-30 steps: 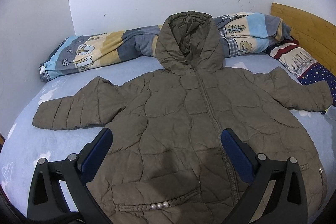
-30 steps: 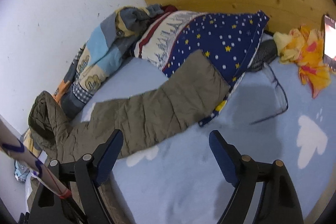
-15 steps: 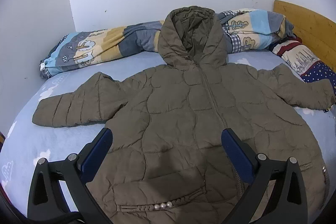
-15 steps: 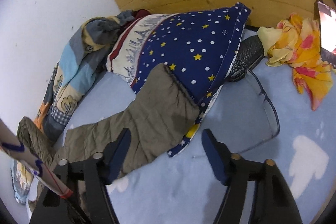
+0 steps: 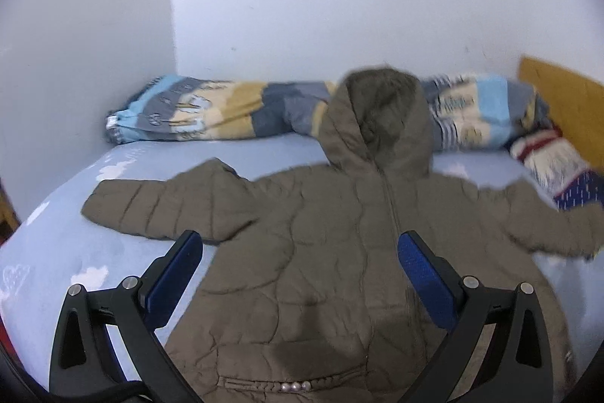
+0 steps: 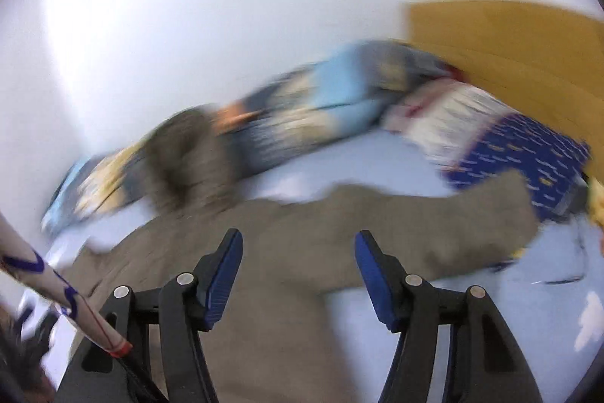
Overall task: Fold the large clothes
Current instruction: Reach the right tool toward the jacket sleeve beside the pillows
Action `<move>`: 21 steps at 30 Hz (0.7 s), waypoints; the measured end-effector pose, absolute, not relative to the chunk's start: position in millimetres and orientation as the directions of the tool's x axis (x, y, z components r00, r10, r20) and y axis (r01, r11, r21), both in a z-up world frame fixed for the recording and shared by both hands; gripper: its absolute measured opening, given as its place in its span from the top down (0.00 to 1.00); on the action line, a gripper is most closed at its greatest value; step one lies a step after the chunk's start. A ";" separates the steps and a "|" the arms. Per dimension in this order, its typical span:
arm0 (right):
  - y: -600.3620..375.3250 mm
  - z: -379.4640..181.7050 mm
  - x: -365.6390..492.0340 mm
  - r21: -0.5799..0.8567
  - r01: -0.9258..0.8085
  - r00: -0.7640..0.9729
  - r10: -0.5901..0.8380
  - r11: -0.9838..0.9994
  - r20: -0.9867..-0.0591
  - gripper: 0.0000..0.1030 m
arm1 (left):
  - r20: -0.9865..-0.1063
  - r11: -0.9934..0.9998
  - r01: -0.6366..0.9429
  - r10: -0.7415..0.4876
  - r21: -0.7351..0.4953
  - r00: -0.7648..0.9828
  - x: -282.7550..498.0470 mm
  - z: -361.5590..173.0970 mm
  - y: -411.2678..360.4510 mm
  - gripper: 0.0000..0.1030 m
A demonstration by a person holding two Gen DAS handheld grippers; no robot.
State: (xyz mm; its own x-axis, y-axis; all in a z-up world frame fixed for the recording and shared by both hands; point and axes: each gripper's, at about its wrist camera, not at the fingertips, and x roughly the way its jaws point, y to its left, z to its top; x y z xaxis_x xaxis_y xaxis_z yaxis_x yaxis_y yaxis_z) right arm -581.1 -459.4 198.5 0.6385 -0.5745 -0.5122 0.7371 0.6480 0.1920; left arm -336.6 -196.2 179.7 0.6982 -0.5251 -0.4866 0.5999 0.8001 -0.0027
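Here the left hand-held gripper hangs tilted down over the spread jacket, jaws wide, pinching nothing. The right hand-held gripper, jaws just narrowing yet apart, holds nothing above the jacket's sleeve

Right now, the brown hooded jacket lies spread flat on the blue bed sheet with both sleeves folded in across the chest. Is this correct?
Not quite. The left wrist view shows the brown hooded jacket flat on the blue bed sheet, but both sleeves stretch outward to the sides, none folded across the chest.

The right gripper has swung from the starred pillow to above the jacket, its empty jaws closing partway.
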 end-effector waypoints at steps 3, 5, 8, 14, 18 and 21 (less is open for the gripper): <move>-382.0 189.6 -537.5 0.171 0.657 0.690 -0.494 0.735 -0.529 0.35 | -0.453 0.814 0.581 -0.521 -0.008 0.724 -344.3 186.2 -186.9 0.00; -355.6 186.6 -525.6 0.140 0.642 0.692 -0.491 0.754 -0.530 0.35 | -0.431 0.815 0.579 -0.515 0.021 0.741 -350.9 188.3 -185.5 0.00; -332.5 186.0 -512.7 0.069 0.650 0.674 -0.531 0.757 -0.514 0.29 | -0.451 0.802 0.596 -0.522 0.027 0.723 -351.5 187.0 -186.4 0.00; -352.2 176.2 -510.1 0.090 0.670 0.651 -0.525 0.737 -0.548 0.26 | -0.528 0.788 0.615 -0.507 0.038 0.682 -347.4 174.4 -196.1 0.00; -402.3 172.5 -522.6 0.158 0.716 0.622 -0.518 0.680 -0.588 0.26 | -0.557 0.774 0.630 -0.496 0.065 0.667 -349.0 165.0 -205.1 0.00; -459.9 166.8 -545.7 0.203 0.783 0.567 -0.540 0.588 -0.621 0.26 | -0.585 0.762 0.644 -0.490 0.072 0.646 -348.6 157.1 -211.0 0.00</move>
State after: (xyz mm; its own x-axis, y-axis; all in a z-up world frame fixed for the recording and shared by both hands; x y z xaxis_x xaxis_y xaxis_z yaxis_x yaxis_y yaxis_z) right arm -545.7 -459.9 166.8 0.5673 -0.5404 -0.6215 0.7828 0.5882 0.2030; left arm -348.6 -211.0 157.1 0.6459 -0.4904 -0.5850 0.6438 0.7617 0.0723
